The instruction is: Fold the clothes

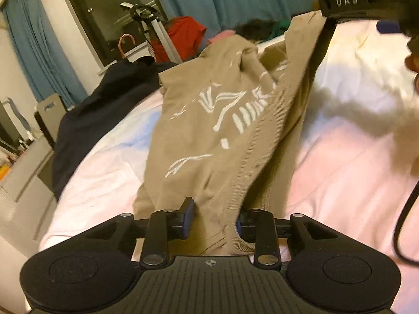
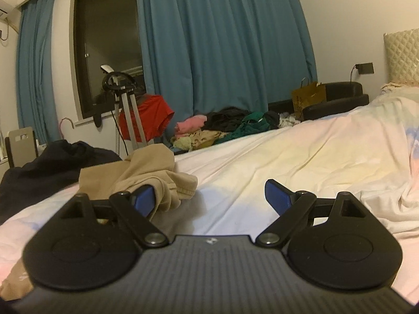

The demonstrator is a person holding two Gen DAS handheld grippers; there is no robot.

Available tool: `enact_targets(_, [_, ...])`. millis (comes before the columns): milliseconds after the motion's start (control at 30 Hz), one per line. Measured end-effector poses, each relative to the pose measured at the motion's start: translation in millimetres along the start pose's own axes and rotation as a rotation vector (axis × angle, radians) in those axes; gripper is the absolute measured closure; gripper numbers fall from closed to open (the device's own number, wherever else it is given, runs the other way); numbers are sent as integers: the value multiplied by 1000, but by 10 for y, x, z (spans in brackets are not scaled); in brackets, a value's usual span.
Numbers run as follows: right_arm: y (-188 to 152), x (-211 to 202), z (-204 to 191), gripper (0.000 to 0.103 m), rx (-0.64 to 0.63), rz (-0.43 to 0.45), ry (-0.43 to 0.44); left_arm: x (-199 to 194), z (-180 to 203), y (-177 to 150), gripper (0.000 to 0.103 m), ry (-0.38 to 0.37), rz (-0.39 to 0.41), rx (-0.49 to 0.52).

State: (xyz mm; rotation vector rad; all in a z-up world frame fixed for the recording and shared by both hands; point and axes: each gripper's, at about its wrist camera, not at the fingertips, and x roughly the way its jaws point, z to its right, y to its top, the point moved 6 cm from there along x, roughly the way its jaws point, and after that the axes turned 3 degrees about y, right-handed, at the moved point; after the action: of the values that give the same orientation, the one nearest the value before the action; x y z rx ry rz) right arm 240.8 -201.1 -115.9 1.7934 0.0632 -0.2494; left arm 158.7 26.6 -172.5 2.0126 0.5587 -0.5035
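A tan sweatshirt (image 1: pixel 222 120) with a white skeleton print lies lengthwise on the white bed sheet (image 1: pixel 340 144). My left gripper (image 1: pixel 213 221) is shut on its ribbed hem at the near end. In the left wrist view my right gripper (image 1: pixel 361 2) shows at the top right, at the garment's far end, blurred. In the right wrist view my right gripper (image 2: pixel 209 198) is open and empty above the sheet (image 2: pixel 288 157); a bunched part of the tan sweatshirt (image 2: pixel 146 175) lies beside its left finger (image 2: pixel 144 198).
A dark navy garment (image 1: pixel 99 110) lies on the bed's left side, also in the right wrist view (image 2: pixel 47 167). A pile of mixed clothes (image 2: pixel 225 125), a red garment (image 2: pixel 149 117) on a stand and blue curtains (image 2: pixel 222 41) are beyond the bed.
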Motion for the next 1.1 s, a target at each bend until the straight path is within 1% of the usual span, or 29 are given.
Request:
enact_targets(100, [-96,88,-11,15,-13,-66,10,12,-128,14,64,34,-3,-37])
enact_targets(167, [-193,177,-29,15,-47,-138,8,-23,-222,58,60,55,7,-72])
enact_targets(233, [-329,294,-80,15,-119,-243,2,-20,-330,90,59,71,8,-116])
enact_targets(300, [-484,398,-148,15,-181,-354,20,-22,-432,101,58,80,12,-167])
enact_targets(400, [-623,476,-173,15,-213,-428,35,-95,-533,137,54,116,33,-222])
enact_targets(433, [-641,485,-178,15,-218,-435,31,-161,-539,151,53,128,46,-236])
enact_targets(500, [-582,473,-158,15,-218,-391,-7,-274,-600,177,52,146,73,-265])
enact_targets(567, [-480,439,-84,15,-197,-312,-51,-344,-633,189,46,152,87,-285])
enact_targets(600, [-422,412,-31,15,-166,-274,-65,-366,-625,200,45,153,100,-286])
enact_targets(700, [-240,273,105,15,-34,-177,-70,-435,-601,231,45,155,138,-287])
enact_targets(767, [-119,135,161,15,29,-136,-75,-585,-548,265,44,187,213,-252])
enact_targets(833, [-12,-39,205,15,85,-114,-80,-736,-579,309,44,185,256,-267])
enact_targets(867, [59,-118,216,15,96,-98,-77,-814,-642,327,44,187,280,-303])
enact_targets(933, [242,-252,205,15,95,-51,-63,-971,-770,363,37,190,326,-376])
enact_targets(1000, [500,-330,147,15,75,2,-37,-1140,-951,466,37,202,369,-451])
enact_targets(1067, [799,-394,51,15,31,37,-2,-1353,-1171,673,37,259,422,-478])
enact_targets(1100, [979,-439,3,15,16,56,12,-1450,-1284,814,37,275,440,-488])
